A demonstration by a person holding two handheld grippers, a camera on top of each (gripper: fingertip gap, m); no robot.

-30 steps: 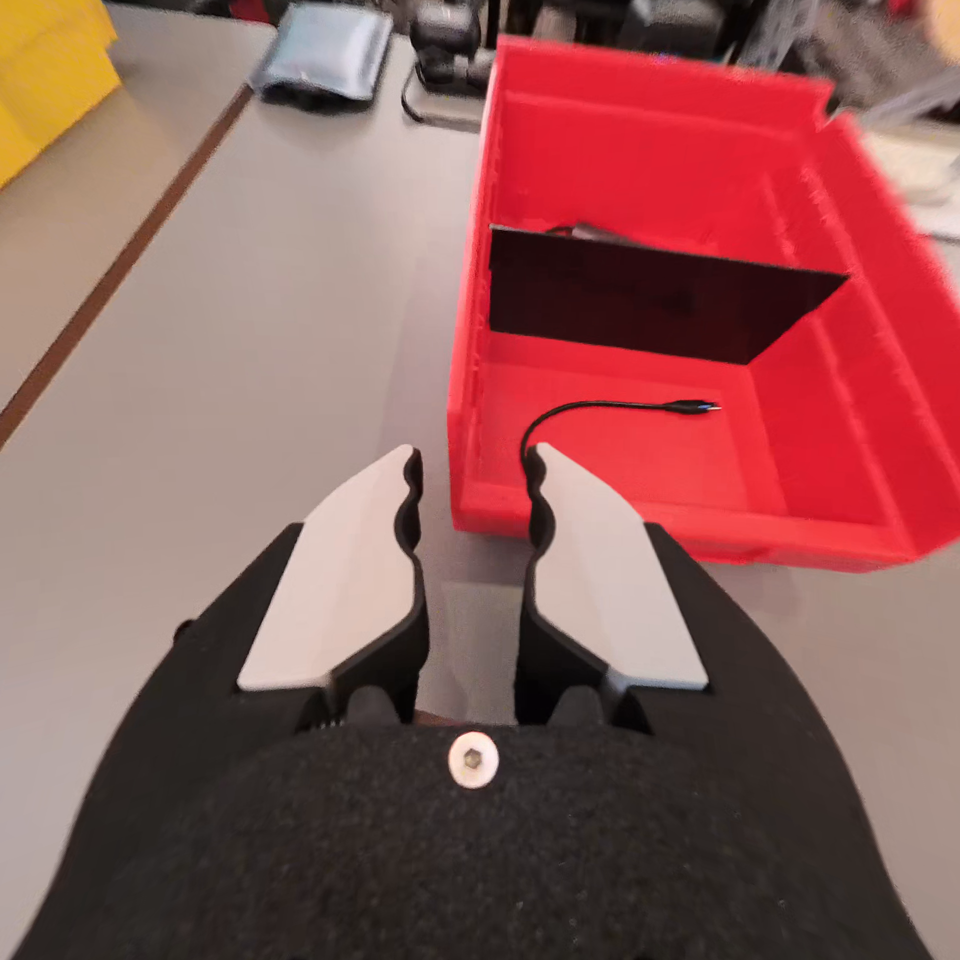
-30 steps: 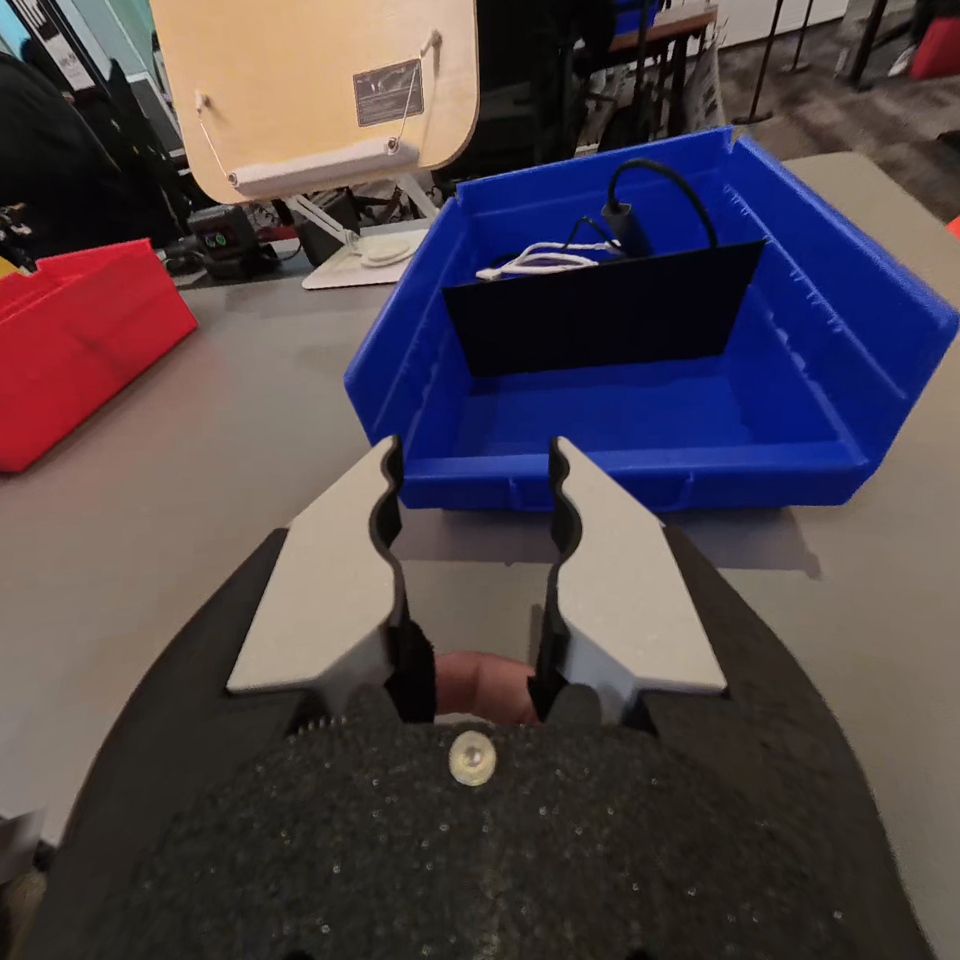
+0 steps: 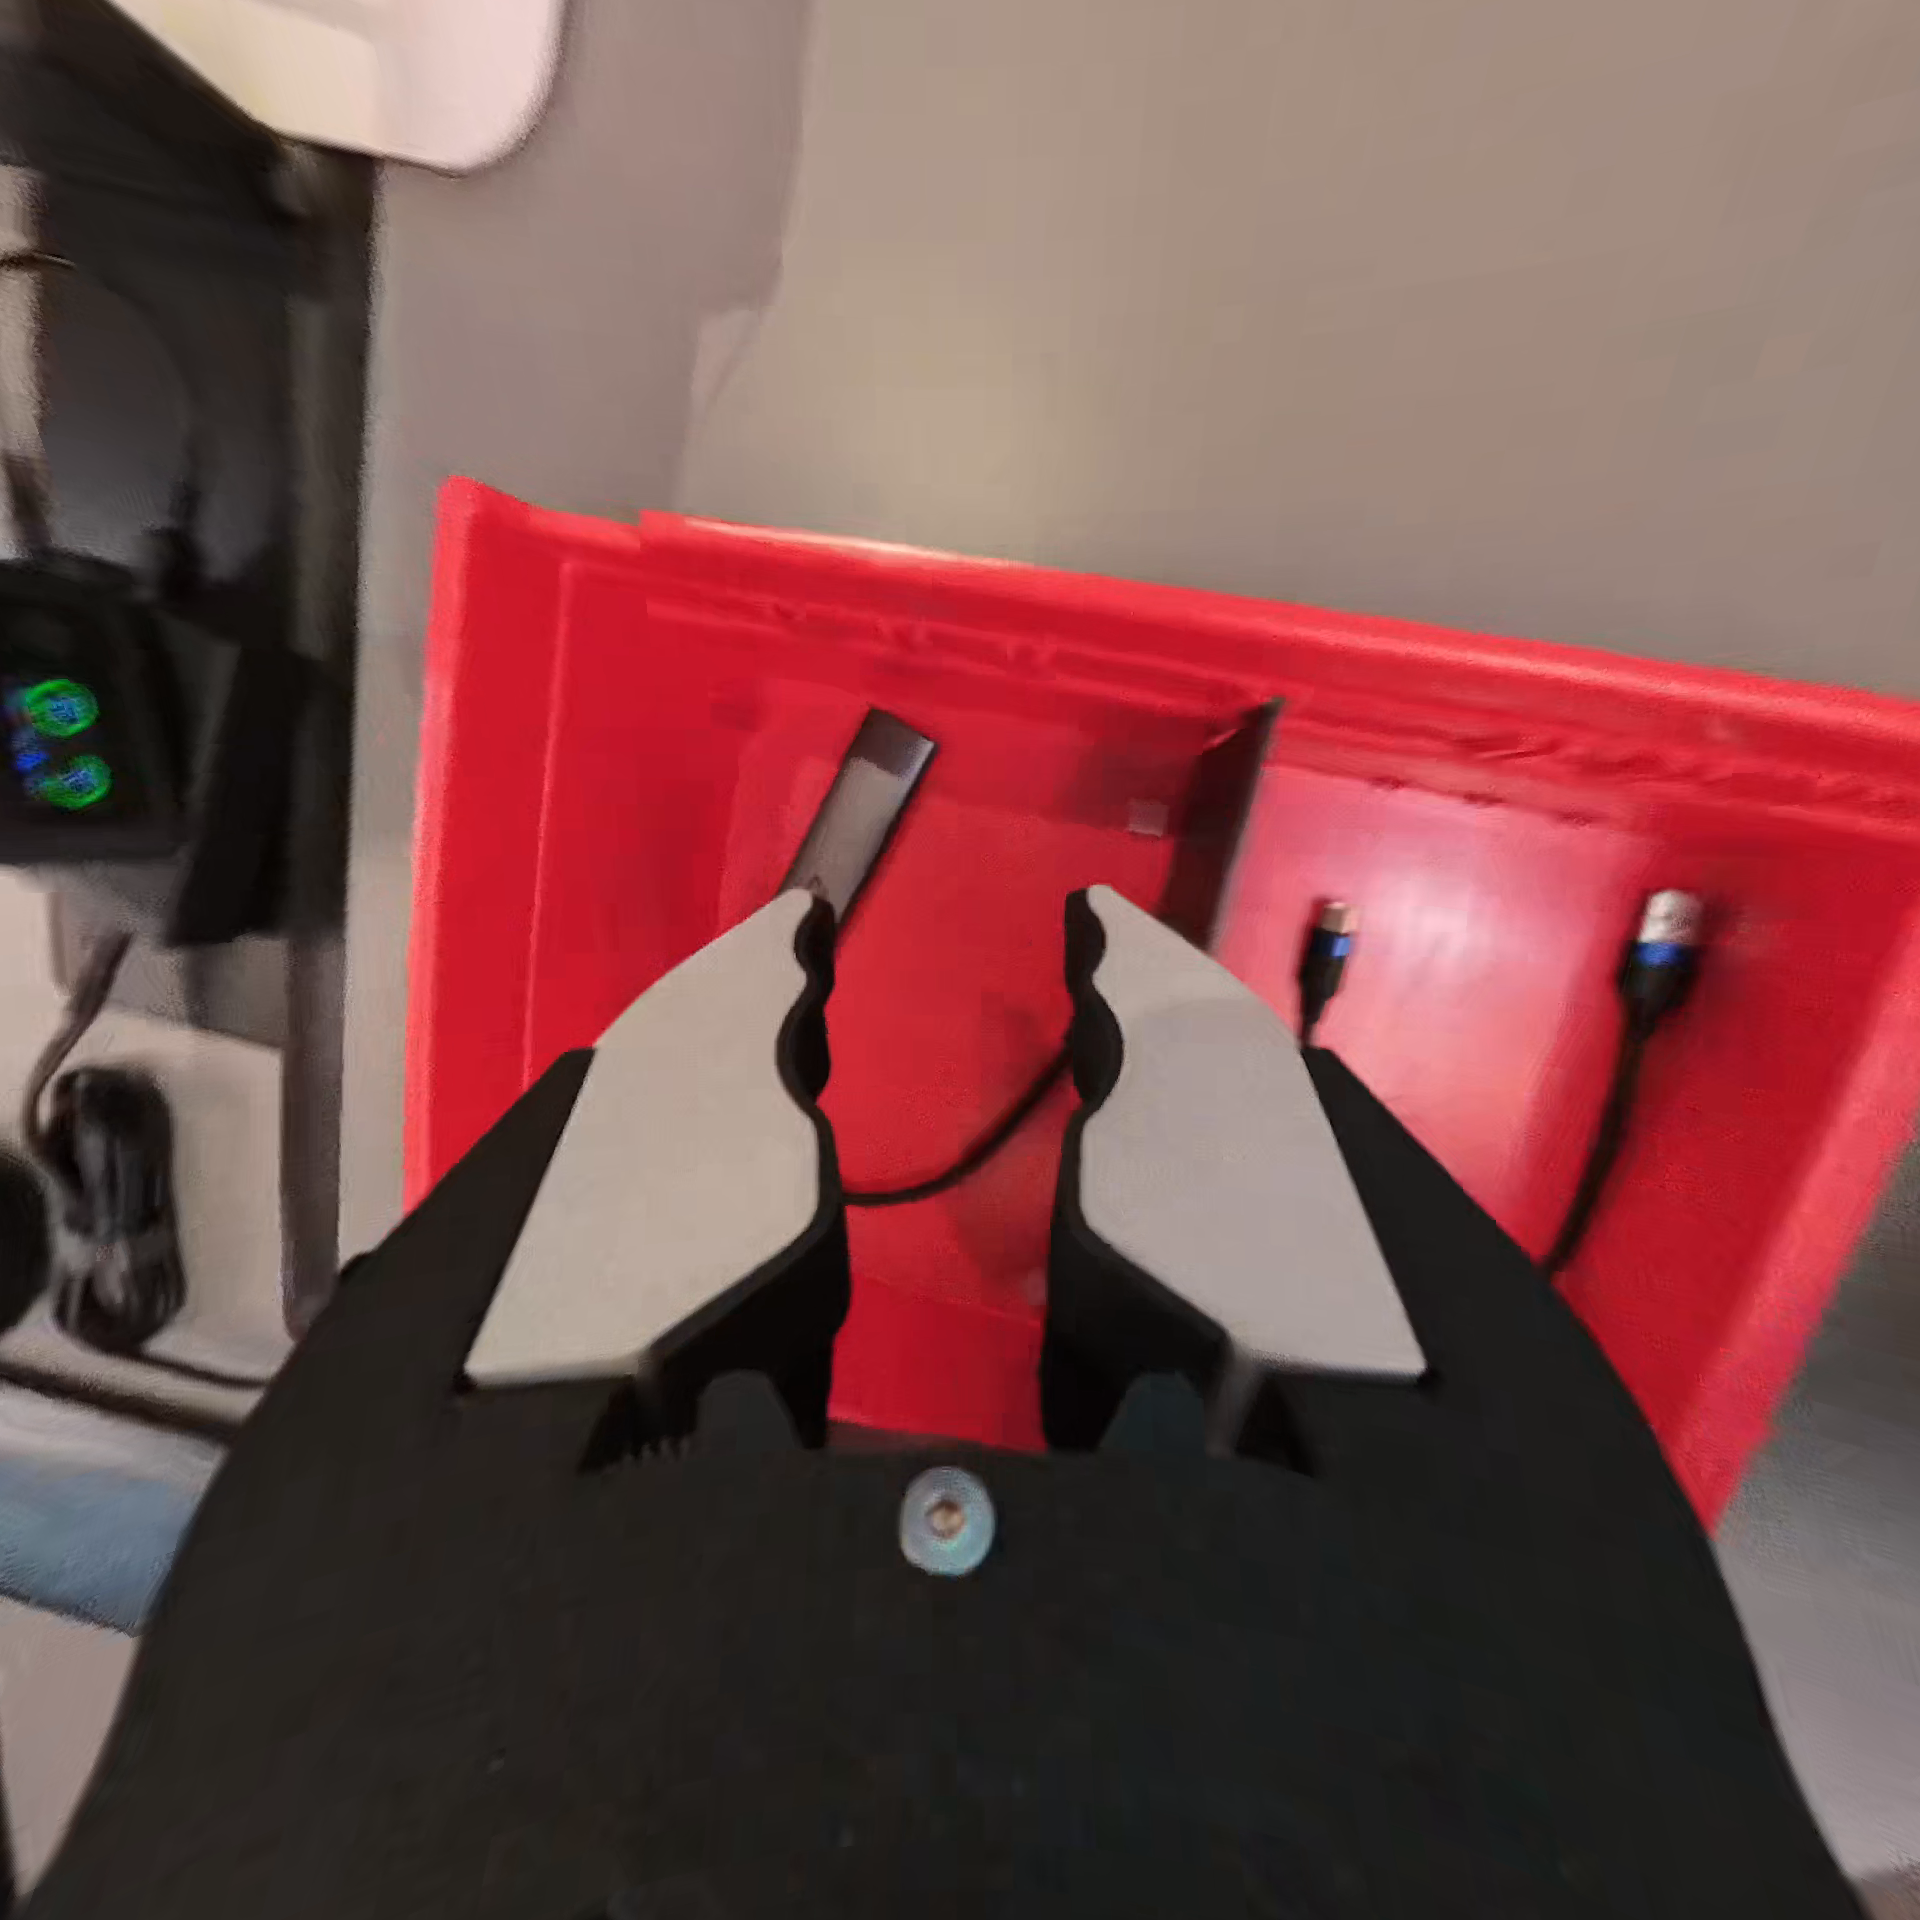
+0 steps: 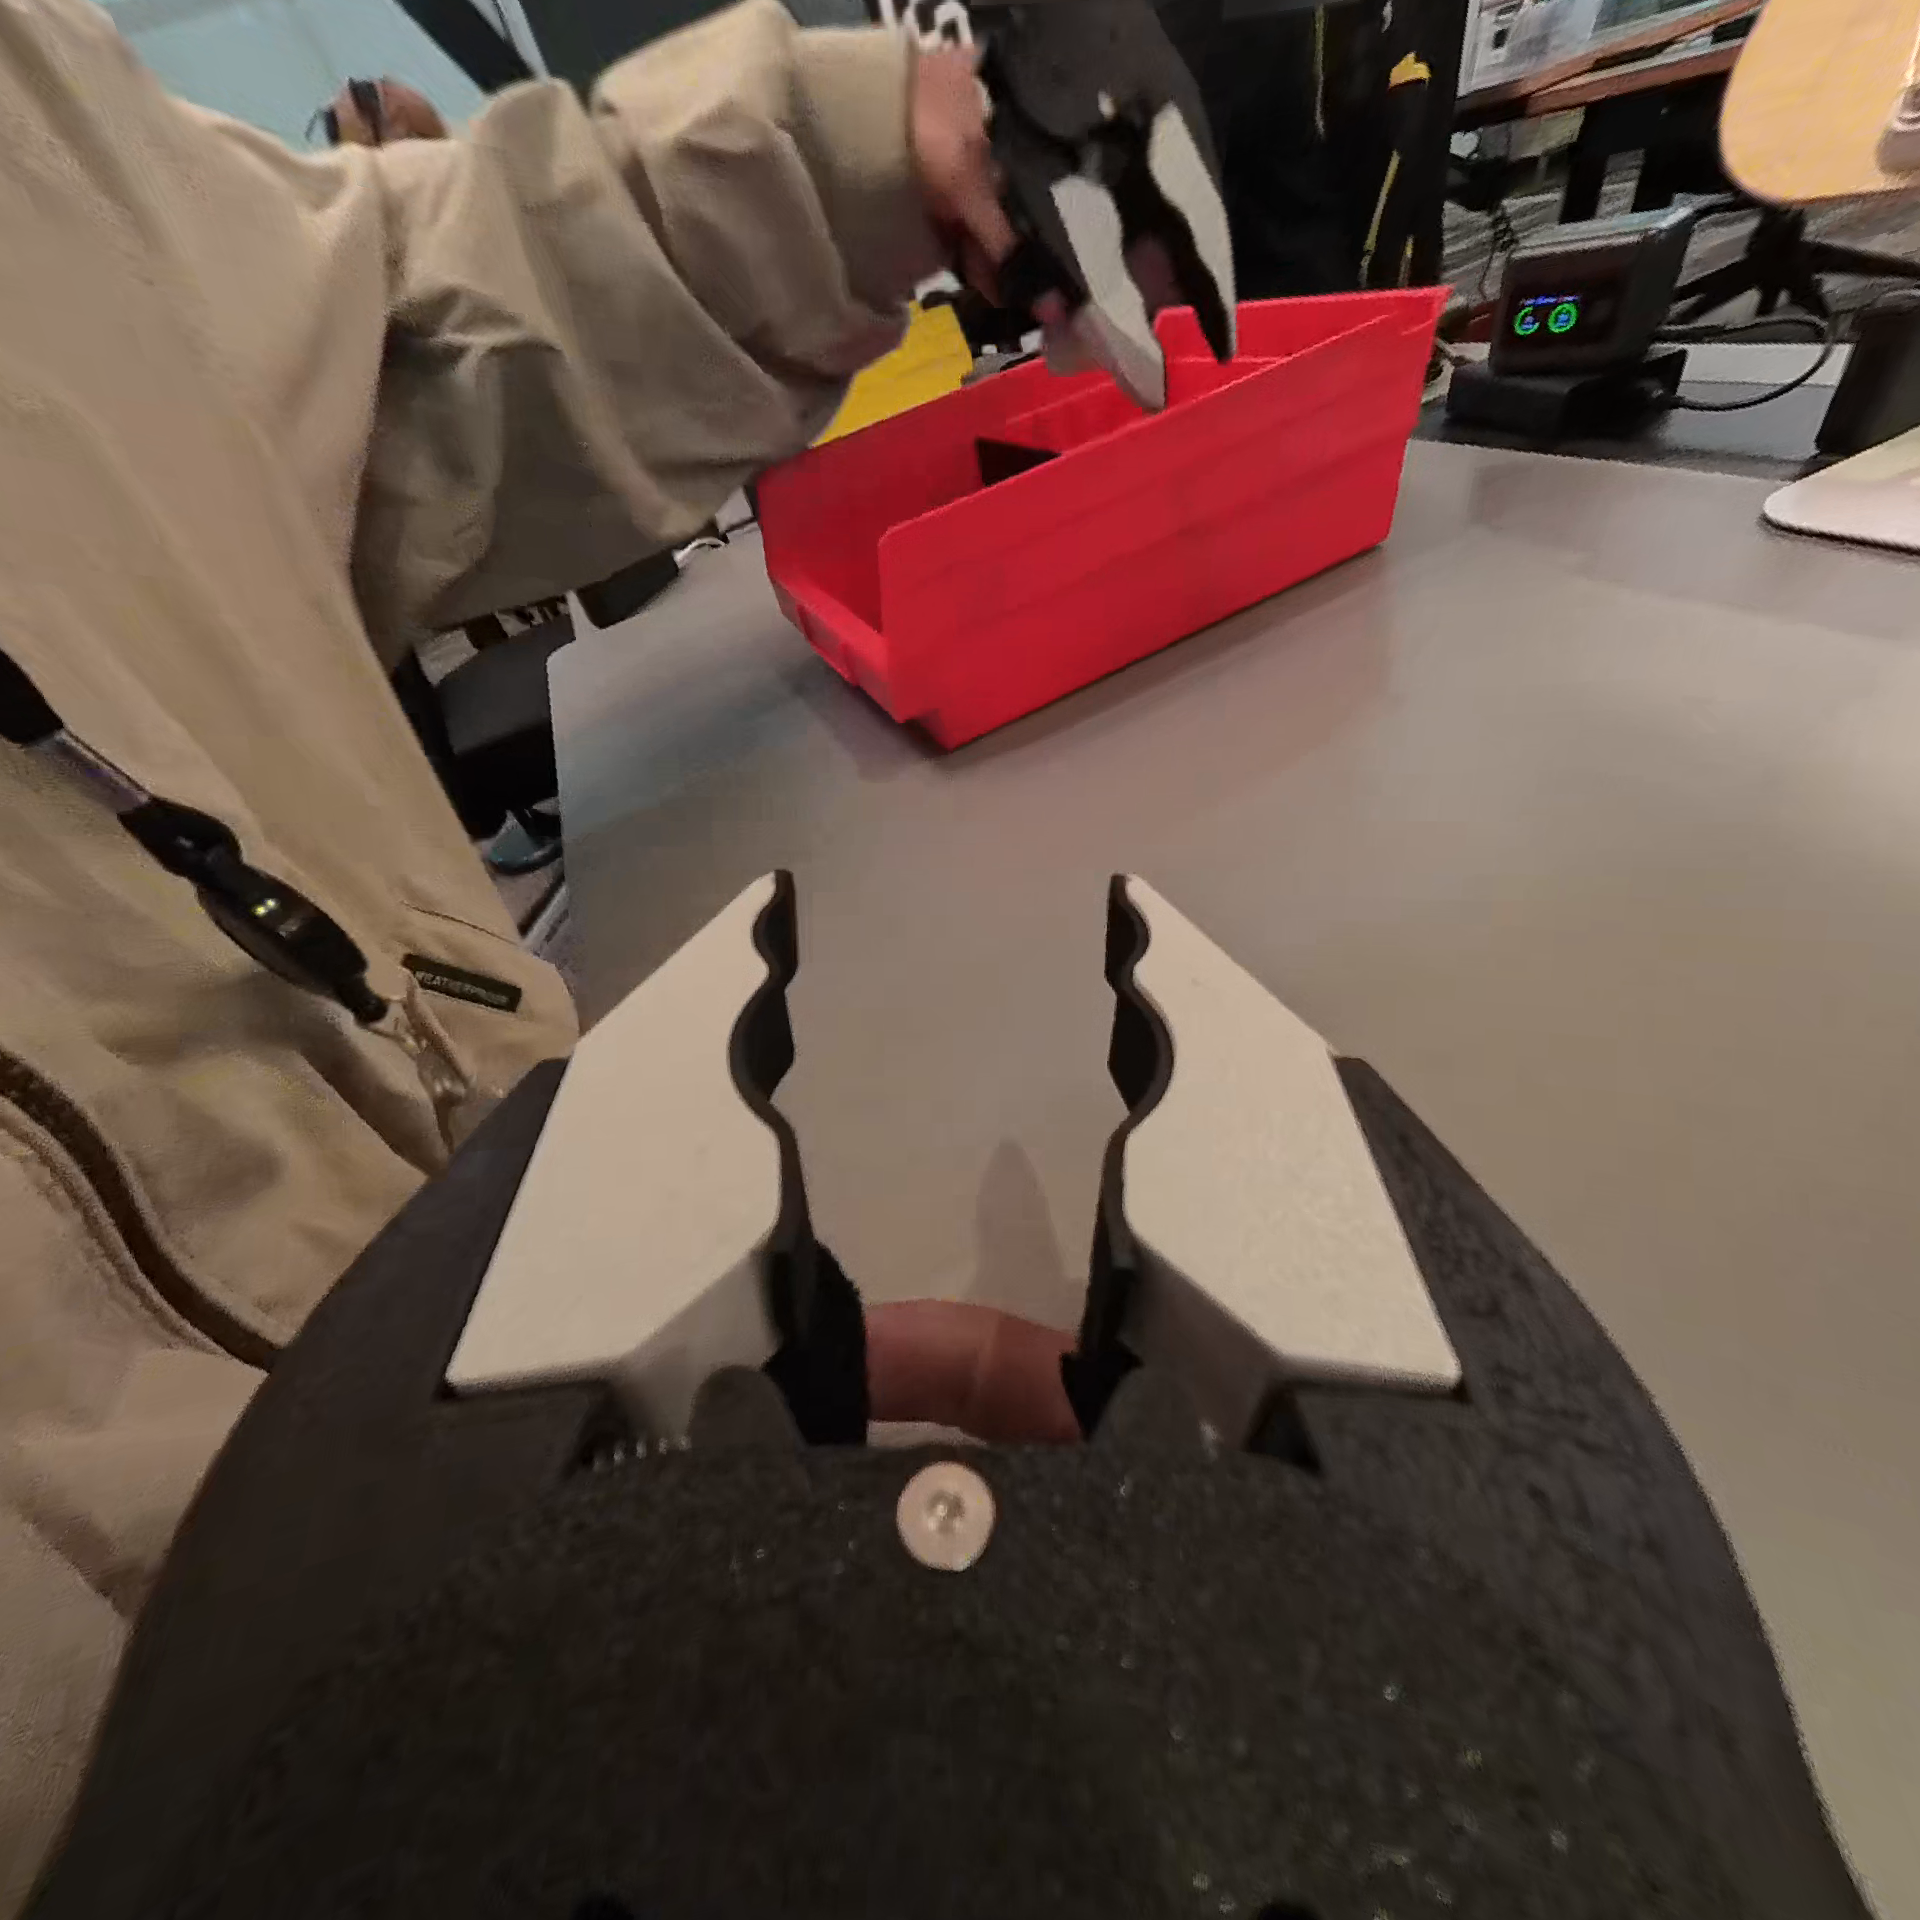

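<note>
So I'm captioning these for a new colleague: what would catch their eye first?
The red bin on the grey table, with a black cable lying in it. The left gripper hangs open right above the bin, while the right gripper is open over bare table.

Two hand-held grippers are in view: the left hand-held gripper (image 3: pixel 945 925) over the bin, the right hand-held gripper (image 4: pixel 945 904) above the bare grey desk (image 4: pixel 1455 831). One red bin (image 4: pixel 1091 582) stands on the desk, split by one black divider (image 3: pixel 1226 800) into two compartments. Two cable plugs with blue collars (image 3: pixel 1335 935) lie in the right compartment; one thin black cable (image 3: pixel 966 1153) and one flat dark strip (image 3: pixel 862 810) in the left. One small screen device (image 4: pixel 1558 312) sits at the far right.
</note>
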